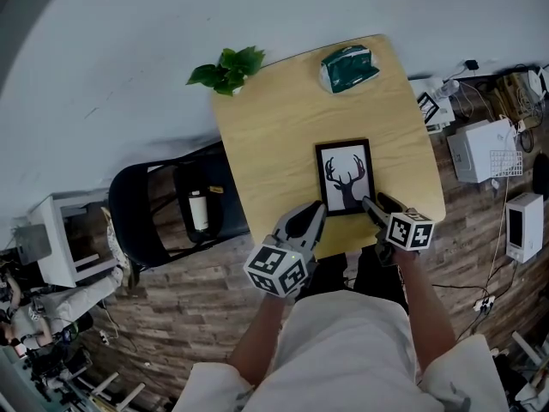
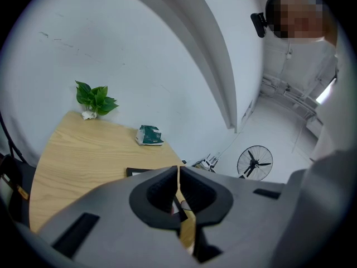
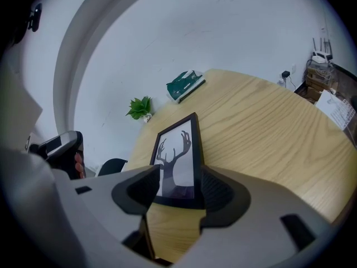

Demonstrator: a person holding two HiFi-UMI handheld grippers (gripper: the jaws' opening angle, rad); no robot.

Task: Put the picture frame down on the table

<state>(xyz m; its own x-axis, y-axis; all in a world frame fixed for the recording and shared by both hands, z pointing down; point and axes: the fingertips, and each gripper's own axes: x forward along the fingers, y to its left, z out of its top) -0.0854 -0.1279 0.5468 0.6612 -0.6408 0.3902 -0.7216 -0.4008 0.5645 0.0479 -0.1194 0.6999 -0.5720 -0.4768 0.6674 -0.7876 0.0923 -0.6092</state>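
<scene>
Picture frame [image 1: 345,177] was seen lying flat on the table [image 1: 274,127], deer print up, just ahead of both grippers. Right gripper [image 1: 376,201] was found released: jaws apart, with the frame's near end seen in the gap between them. Contact with the frame couldn't be confirmed. Left gripper [image 1: 316,213] was found clenched on nothing, jaws pressed together, a frame corner seen just beyond its tips. A potted plant [image 1: 227,69] and a green packet [image 1: 348,67] were noted well beyond both grippers, at the table's far edge.
</scene>
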